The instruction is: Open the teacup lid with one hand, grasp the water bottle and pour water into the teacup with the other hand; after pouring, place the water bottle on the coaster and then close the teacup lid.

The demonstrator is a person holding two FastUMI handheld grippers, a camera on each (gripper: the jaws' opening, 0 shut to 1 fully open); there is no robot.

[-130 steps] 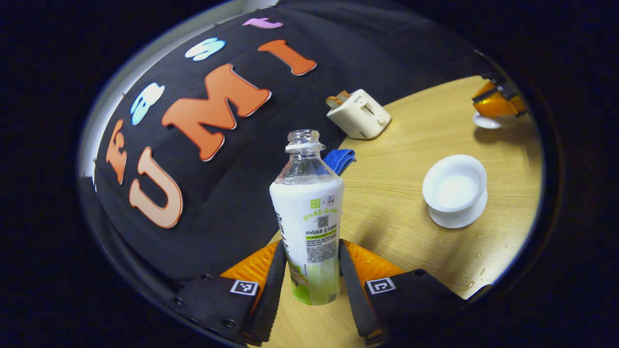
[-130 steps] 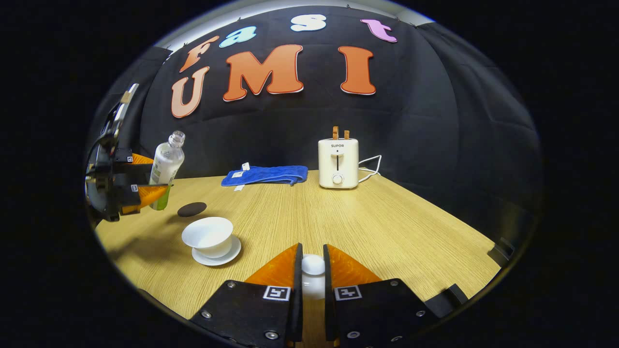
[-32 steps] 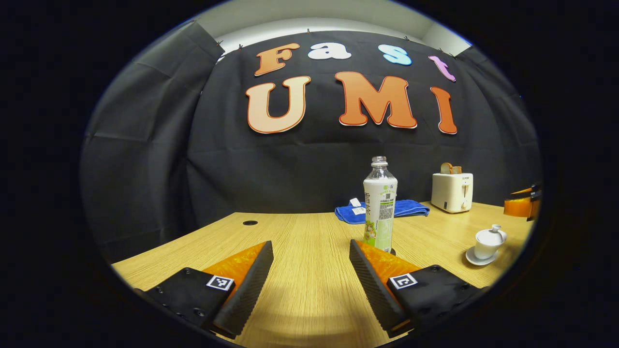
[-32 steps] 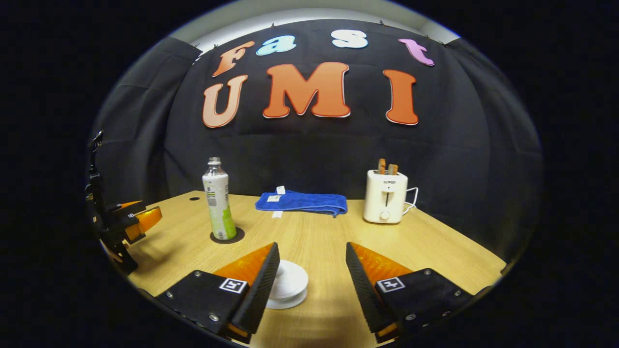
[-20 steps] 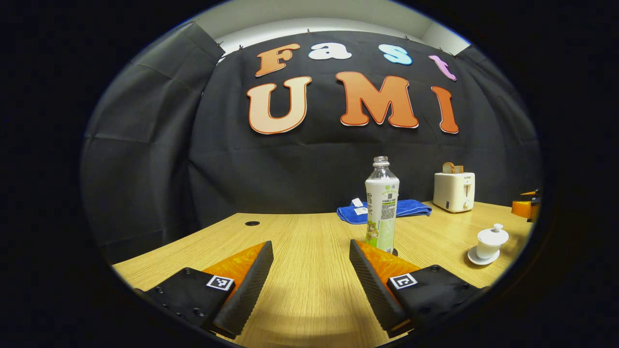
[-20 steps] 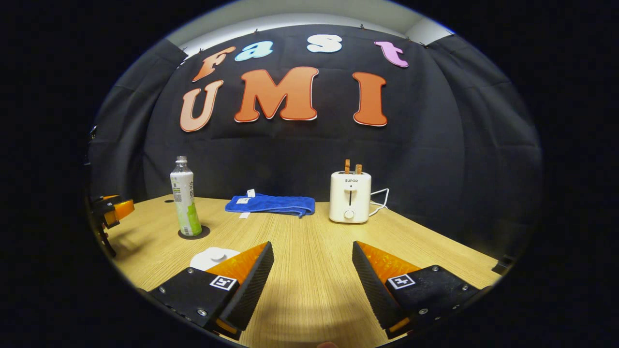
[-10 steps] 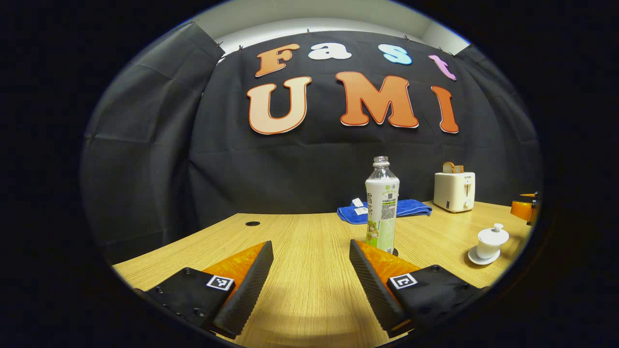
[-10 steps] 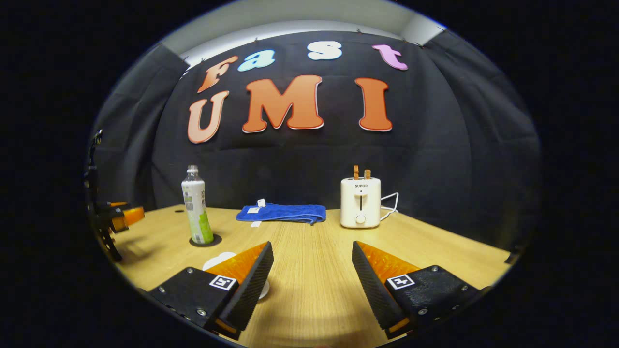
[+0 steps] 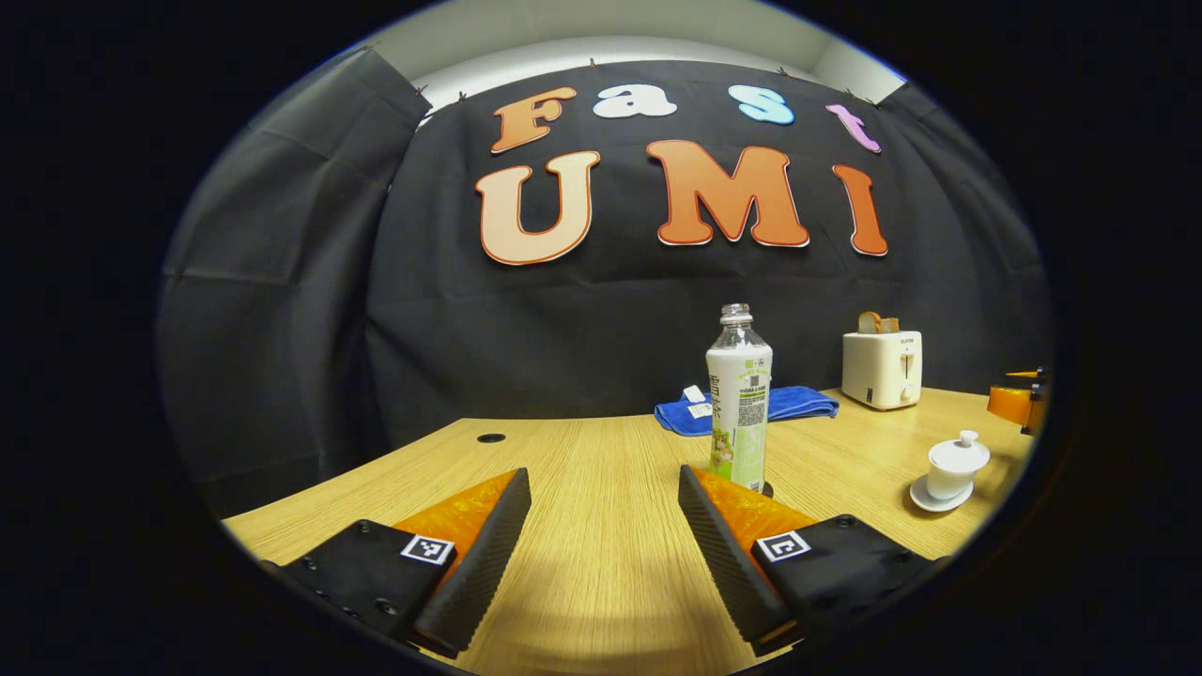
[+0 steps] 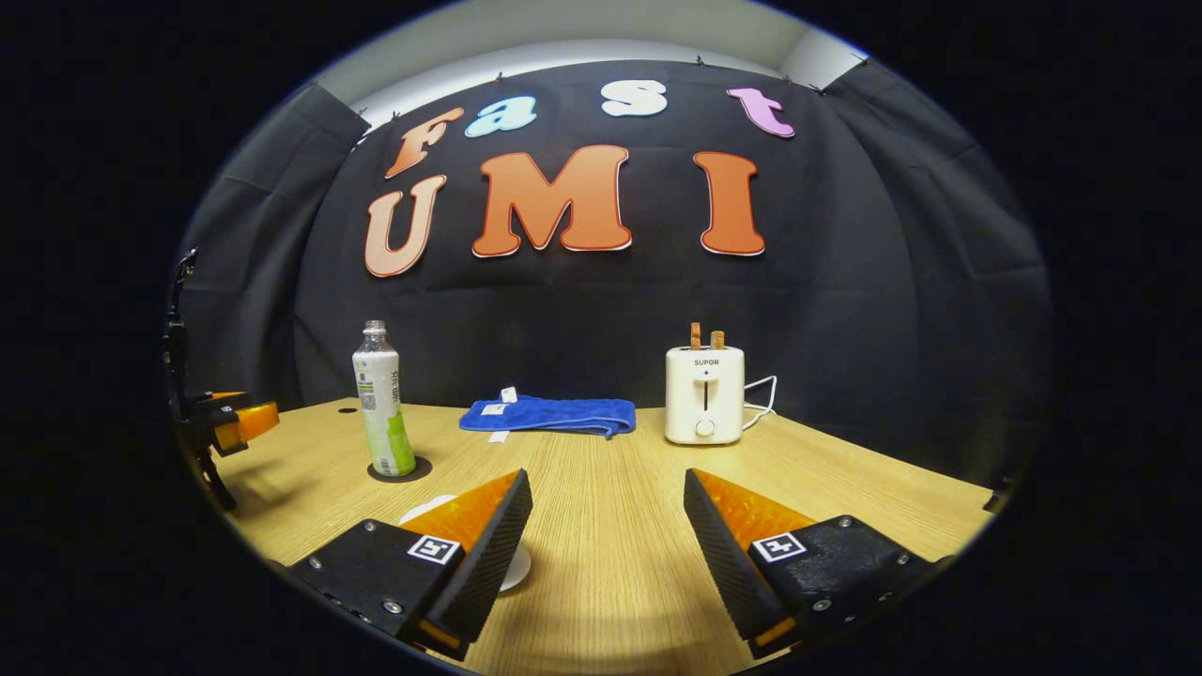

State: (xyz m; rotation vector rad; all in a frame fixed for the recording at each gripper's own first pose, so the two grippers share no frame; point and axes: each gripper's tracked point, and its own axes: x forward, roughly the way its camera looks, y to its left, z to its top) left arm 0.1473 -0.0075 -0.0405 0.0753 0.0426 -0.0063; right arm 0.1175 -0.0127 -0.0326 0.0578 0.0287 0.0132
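Observation:
The uncapped water bottle with a white and green label stands upright on the dark round coaster; in the right gripper view the bottle is at the left. The white teacup has its lid on and sits on its saucer at the right of the left gripper view. In the right gripper view the teacup is mostly hidden behind my right gripper's left finger. My left gripper is open over bare table, short of the bottle. My right gripper is open with nothing in it.
A blue cloth lies at the back of the wooden table, with a cream toaster holding toast to its right. A small round hole is in the table's far left. The other gripper is at the left edge.
Earlier my left gripper held the bottle and my right held the lid; both have let go and backed away. In the last second almost nothing moves.

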